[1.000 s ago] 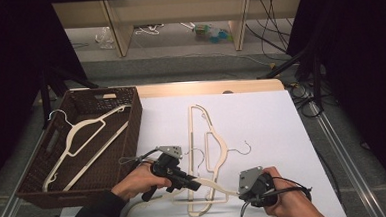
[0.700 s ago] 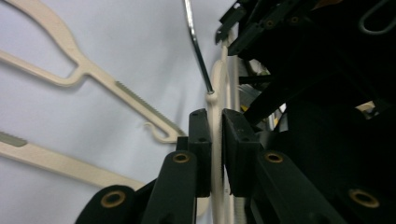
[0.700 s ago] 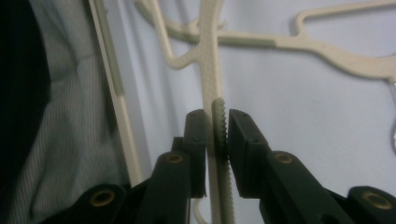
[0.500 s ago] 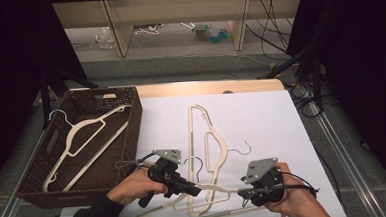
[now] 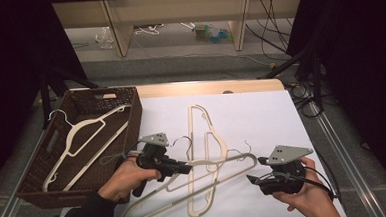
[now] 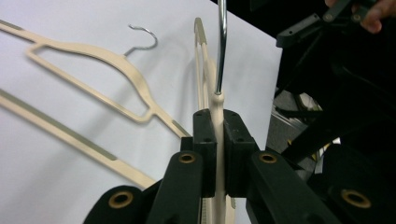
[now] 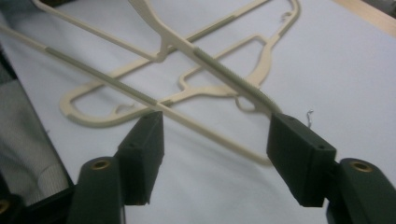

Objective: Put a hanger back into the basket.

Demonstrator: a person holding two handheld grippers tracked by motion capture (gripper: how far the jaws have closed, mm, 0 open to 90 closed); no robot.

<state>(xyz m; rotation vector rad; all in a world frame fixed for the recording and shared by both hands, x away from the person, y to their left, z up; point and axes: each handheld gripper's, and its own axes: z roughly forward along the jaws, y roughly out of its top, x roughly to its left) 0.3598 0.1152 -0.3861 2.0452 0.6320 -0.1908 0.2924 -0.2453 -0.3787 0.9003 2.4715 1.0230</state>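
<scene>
My left gripper [image 5: 185, 167] [image 6: 217, 140] is shut on the neck of a cream plastic hanger [image 5: 219, 161] [image 6: 217, 100], just below its metal hook [image 6: 221, 42], and holds it a little above the white sheet [image 5: 261, 120]. My right gripper [image 5: 253, 178] [image 7: 215, 140] is open near that hanger's right end; its jaws have just been opening and nothing is pressed between them. Beyond its fingers, crossed cream hangers [image 7: 201, 51] lie on the sheet. Two more hangers [image 5: 202, 123] lie under the held one.
A dark wicker basket [image 5: 130, 104] stands at the left with cream hangers [image 5: 84, 131] in it. The table's wooden far edge [image 5: 205, 88] runs behind the sheet. Cables and shelving lie on the floor beyond.
The right gripper has opened, let go of the hanger's end and drawn off to the right. The left gripper has risen slightly with the hanger's neck still clamped.
</scene>
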